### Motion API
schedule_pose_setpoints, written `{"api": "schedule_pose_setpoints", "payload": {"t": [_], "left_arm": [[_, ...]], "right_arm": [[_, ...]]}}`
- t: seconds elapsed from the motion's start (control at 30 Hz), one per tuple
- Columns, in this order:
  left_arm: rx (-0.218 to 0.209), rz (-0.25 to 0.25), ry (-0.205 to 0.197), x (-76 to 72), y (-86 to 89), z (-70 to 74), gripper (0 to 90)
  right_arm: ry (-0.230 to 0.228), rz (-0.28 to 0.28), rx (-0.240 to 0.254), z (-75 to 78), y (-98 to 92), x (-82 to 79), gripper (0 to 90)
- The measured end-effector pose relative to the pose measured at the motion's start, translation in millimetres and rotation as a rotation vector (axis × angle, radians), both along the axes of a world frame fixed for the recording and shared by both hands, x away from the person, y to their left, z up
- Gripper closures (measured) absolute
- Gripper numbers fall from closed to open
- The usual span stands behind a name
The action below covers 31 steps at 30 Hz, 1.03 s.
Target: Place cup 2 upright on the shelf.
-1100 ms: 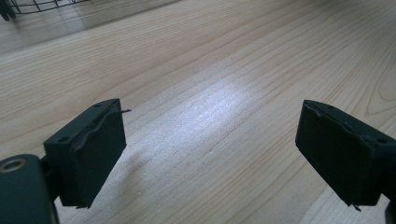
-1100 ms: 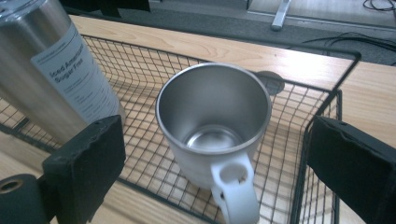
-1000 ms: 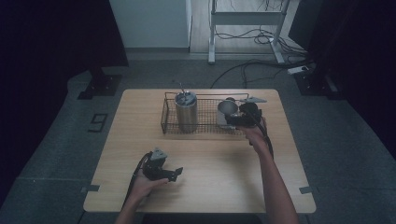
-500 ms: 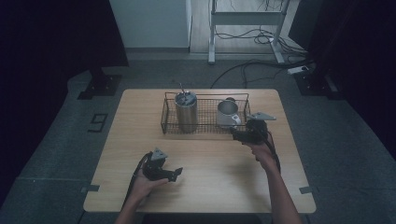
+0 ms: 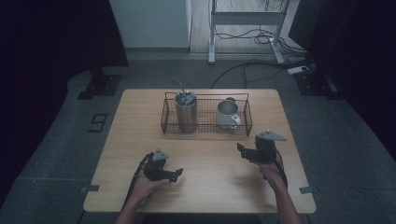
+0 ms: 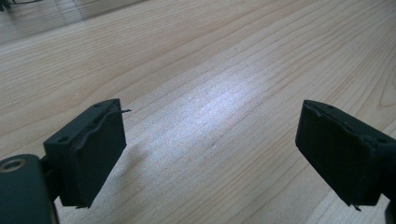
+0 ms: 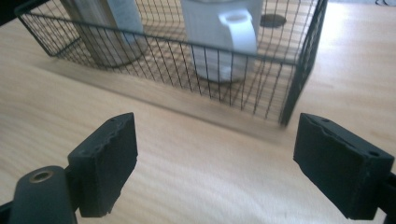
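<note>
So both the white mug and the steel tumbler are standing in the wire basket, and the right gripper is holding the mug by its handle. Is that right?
Not quite. The white mug and the steel tumbler do stand in the wire basket, but the right gripper holds nothing: the right gripper view shows its jaws apart over bare table, short of the basket, and the high view shows it apart from the mug.

Mug [image 7: 219, 42] and canister [image 7: 105, 28] tops cut off by the right gripper view's upper edge, basket [image 7: 299, 70] wire blurred, small dark disc [image 7: 273, 20] unidentifiable, forearms cropped below.
</note>
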State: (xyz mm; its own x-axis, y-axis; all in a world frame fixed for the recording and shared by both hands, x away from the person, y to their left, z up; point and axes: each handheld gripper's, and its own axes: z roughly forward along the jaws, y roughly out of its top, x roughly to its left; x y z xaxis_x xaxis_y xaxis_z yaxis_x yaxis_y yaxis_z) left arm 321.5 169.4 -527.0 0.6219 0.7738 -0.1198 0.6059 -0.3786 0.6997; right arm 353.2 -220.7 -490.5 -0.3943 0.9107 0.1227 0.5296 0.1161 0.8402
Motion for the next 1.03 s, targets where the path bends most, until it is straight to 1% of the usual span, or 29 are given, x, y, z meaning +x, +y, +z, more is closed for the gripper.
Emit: {"api": "schedule_pose_setpoints", "payload": {"t": [0.3,0.47,0.6,0.87,1.03], "left_arm": [[0.006,-0.001,0.002,-0.1,-0.9,-1.3,8.5],[0.006,0.000,0.004,0.1,-0.5,-1.7,8.5],[0.007,-0.001,0.003,0.1,-0.9,-2.1,8.5],[0.007,-0.001,0.001,-0.2,-0.7,-1.7,8.5],[0.008,0.002,0.002,0.2,0.1,-2.1,8.5]], "right_arm": [[0.040,-0.011,-0.007,-26.1,-9.9,-19.5,14.2],[0.057,-0.014,-0.010,-36.1,-12.2,-24.8,14.5],[0.061,-0.018,-0.013,-38.6,-12.8,-25.5,14.5],[0.046,-0.018,-0.017,-36.6,-10.8,-25.7,14.6],[0.060,-0.021,-0.031,-40.9,-12.8,-23.4,14.4]]}}
